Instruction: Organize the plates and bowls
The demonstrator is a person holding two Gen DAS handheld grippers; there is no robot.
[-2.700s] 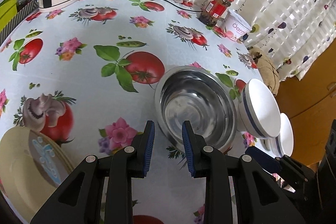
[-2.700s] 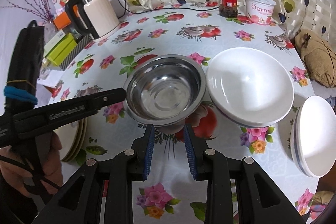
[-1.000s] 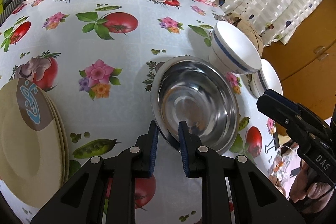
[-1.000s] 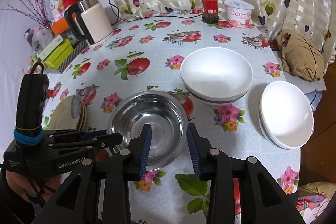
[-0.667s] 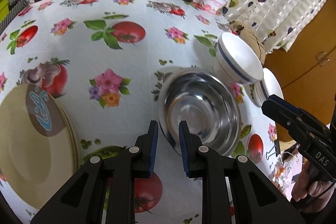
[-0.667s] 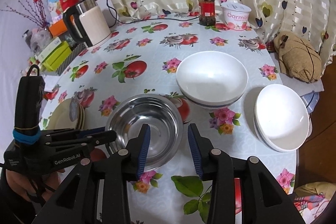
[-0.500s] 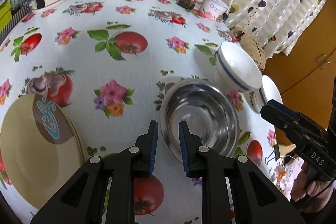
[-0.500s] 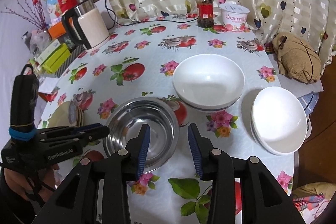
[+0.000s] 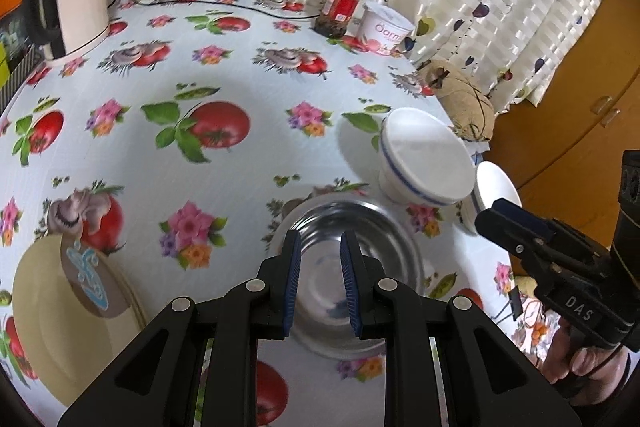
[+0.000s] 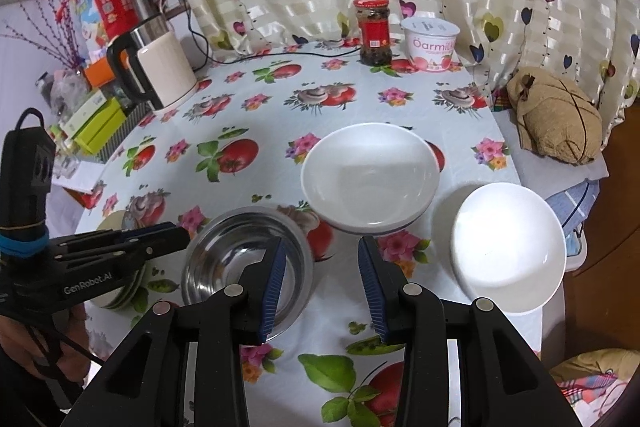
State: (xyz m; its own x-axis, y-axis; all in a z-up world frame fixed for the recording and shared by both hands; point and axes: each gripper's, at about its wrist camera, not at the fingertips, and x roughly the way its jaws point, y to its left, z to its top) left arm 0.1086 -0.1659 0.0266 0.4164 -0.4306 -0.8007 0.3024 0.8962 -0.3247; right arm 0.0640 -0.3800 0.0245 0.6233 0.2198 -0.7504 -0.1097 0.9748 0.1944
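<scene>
The shiny round steel bowl sits free on the flowered surface, beside the blue-banded white bowl. My left claw hovers above it, parted and empty; my right claw gapes wider. Next I probably fetch that white bowl, needing a rim-straddling approach.

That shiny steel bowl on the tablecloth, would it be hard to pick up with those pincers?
The shiny steel bowl is probably stiff and light, being thin metal. Its polished rim may slip between narrow pads. Its sloped walls suggest it would tilt if pinched at one edge. On the glossy tablecloth it likely slides when nudged.
</scene>
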